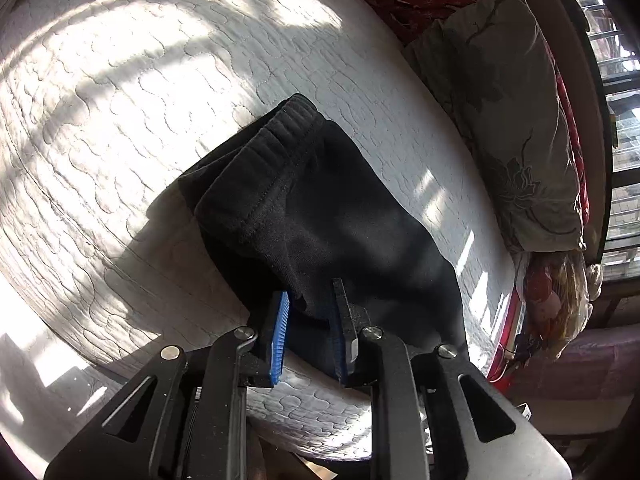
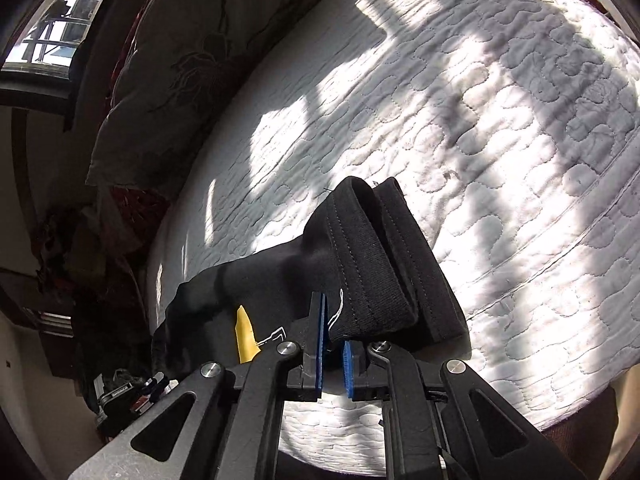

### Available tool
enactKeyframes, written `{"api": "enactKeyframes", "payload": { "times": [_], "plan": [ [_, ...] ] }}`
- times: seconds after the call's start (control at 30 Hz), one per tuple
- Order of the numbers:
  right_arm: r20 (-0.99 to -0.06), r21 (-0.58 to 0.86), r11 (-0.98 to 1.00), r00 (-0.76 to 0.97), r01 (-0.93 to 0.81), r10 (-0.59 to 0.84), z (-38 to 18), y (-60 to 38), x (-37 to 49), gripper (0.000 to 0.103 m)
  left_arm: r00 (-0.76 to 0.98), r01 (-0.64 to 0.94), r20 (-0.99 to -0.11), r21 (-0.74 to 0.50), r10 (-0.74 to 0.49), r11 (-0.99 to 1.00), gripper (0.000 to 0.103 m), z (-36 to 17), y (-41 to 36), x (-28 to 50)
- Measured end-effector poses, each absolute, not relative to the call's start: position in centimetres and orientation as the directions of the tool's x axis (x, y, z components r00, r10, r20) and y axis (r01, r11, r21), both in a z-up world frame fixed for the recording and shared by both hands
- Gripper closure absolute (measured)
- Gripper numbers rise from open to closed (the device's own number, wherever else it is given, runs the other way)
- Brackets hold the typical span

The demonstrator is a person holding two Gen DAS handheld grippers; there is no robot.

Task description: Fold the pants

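Now, pants [image 1: 320,216]: black, folded over on your white quilted bed [image 1: 140,100] (waistband far end).
Left gripper [image 1: 310,334]: your jaws apart, cloth loose between them.
Right gripper [image 2: 334,354]: jaws slightly apart around the hem.
Pillow [image 1: 516,128]: bedside.

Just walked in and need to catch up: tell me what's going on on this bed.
A person with a handheld gripper in each hand is folding black pants on a white quilted mattress. The left gripper has its blue pads apart around a fold of the fabric. The right gripper stands slightly parted at the pants' hem end. The pants lie already doubled over, beside a grey pillow.
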State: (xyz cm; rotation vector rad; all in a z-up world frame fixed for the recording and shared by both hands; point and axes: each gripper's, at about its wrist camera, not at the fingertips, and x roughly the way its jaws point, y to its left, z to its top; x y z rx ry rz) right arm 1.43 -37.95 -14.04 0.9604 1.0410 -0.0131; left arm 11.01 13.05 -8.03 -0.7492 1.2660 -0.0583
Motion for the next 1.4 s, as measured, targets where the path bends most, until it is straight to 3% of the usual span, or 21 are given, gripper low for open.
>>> {"api": "enactKeyframes", "payload": {
  "times": [0.2,0.23,0.3,0.47,0.6,0.7,0.8,0.9,1.03,1.17,1.23,1.27,1.33,1.4],
  "plan": [
    [-0.728,0.674,0.577,0.547,0.462,0.413,-14.7,-38.4,1.8,0.092,0.275,-0.385,-0.876,-0.479,-0.397,0.789,0.078,-9.5,11.0,13.1],
    [-0.723,0.681,0.564,0.551,0.467,0.417,-14.8,-38.6,2.0,0.092,0.269,-0.390,-0.883,-0.465,-0.385,0.794,0.091,-9.3,11.0,13.4],
    [-0.710,0.694,0.549,0.565,0.465,0.419,-14.6,-38.8,2.0,0.098,0.286,-0.389,-0.866,-0.497,-0.411,0.776,0.100,-8.4,11.5,13.4],
    [-0.634,0.766,0.498,0.605,0.406,0.482,-13.1,-39.1,0.8,0.099,0.363,-0.359,-0.821,-0.559,-0.440,0.748,0.100,-5.4,14.1,11.5],
    [-0.658,0.749,0.528,0.550,0.401,0.515,-14.2,-38.9,-0.5,0.099,0.304,-0.402,-0.853,-0.518,-0.424,0.755,0.100,-8.1,15.6,10.2],
    [-0.734,0.676,0.594,0.475,0.436,0.486,-15.8,-38.5,-1.4,0.094,0.255,-0.451,-0.851,-0.524,-0.458,0.722,0.100,-10.7,16.4,9.5],
    [-0.729,0.683,0.576,0.470,0.449,0.497,-15.9,-39.0,-2.2,0.090,0.252,-0.453,-0.842,-0.538,-0.476,0.711,0.100,-11.2,16.5,9.2],
    [-0.738,0.666,0.604,0.502,0.438,0.450,-14.0,-40.0,-2.6,0.082,0.260,-0.413,-0.836,-0.548,-0.483,0.727,0.100,-10.4,16.2,9.1],
    [-0.740,0.635,0.648,0.572,0.420,0.355,-11.4,-41.2,-1.8,0.060,0.295,-0.348,-0.839,-0.539,-0.457,0.767,0.100,-8.5,15.4,8.2],
    [-0.761,0.598,0.691,0.559,0.406,0.330,-11.7,-40.9,0.6,0.058,0.357,-0.310,-0.832,-0.534,-0.424,0.786,0.100,-5.7,16.3,7.6],
    [-0.780,0.568,0.715,0.543,0.407,0.311,-12.2,-40.3,1.7,0.058,0.402,-0.312,-0.829,-0.523,-0.388,0.794,0.095,-4.2,17.5,8.3],
    [-0.784,0.561,0.724,0.537,0.401,0.311,-12.5,-40.0,2.1,0.058,0.413,-0.317,-0.832,-0.512,-0.369,0.798,0.086,-3.6,18.0,9.0],
    [-0.795,0.543,0.742,0.525,0.393,0.304,-12.9,-39.3,2.8,0.058,0.417,-0.323,-0.841,-0.492,-0.346,0.808,0.054,-3.0,18.8,11.0],
    [-0.809,0.514,0.768,0.514,0.382,0.286,-13.1,-38.4,3.3,0.058,0.410,-0.334,-0.850,-0.478,-0.331,0.813,0.049,-3.0,19.2,13.1]
  ]
}}
